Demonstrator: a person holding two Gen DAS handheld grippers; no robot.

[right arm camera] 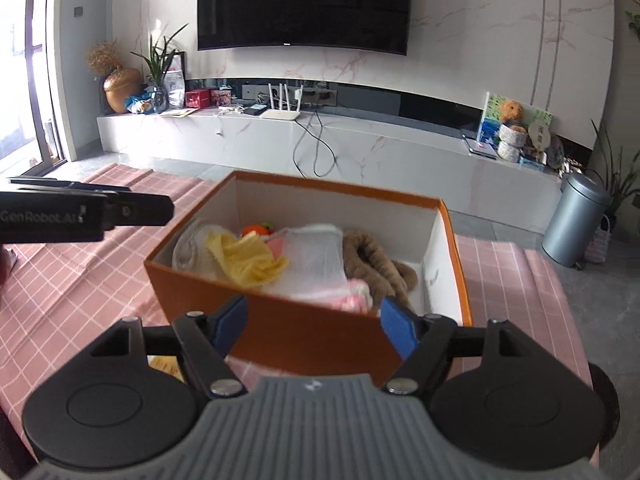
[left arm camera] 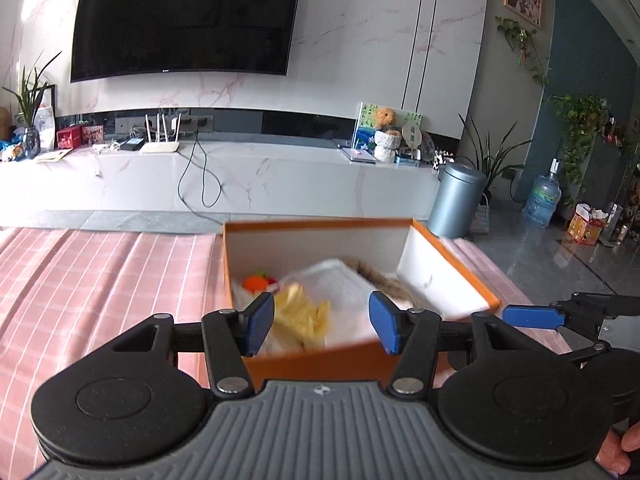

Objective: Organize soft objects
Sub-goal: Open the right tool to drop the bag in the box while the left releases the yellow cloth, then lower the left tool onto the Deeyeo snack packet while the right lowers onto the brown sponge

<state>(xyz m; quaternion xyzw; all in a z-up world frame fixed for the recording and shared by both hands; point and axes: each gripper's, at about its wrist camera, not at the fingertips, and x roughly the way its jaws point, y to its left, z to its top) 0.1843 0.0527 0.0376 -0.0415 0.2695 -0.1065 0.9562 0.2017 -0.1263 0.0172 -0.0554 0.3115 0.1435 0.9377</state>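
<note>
An orange box (right arm camera: 296, 332) with white inside walls stands on the pink checked cloth (right arm camera: 80, 280). It holds a yellow cloth (right arm camera: 248, 258), a white towel (right arm camera: 316, 260), a brown furry piece (right arm camera: 372, 264), a cream cloth (right arm camera: 192, 246) and a small orange toy (right arm camera: 254, 230). My right gripper (right arm camera: 314, 326) is open and empty, just in front of the box's near wall. My left gripper (left arm camera: 322, 326) is open and empty above the box's near edge (left arm camera: 320, 364); the yellow cloth (left arm camera: 304, 314) and white towel (left arm camera: 344, 292) lie between its fingers, blurred. Its side shows in the right wrist view (right arm camera: 136, 210).
A marble TV bench (right arm camera: 360, 140) with a router, boxes, plants and a teddy bear runs along the far wall under a TV (right arm camera: 304, 4). A grey bin (right arm camera: 574, 220) stands on the floor at right. The table's far edge lies just behind the box.
</note>
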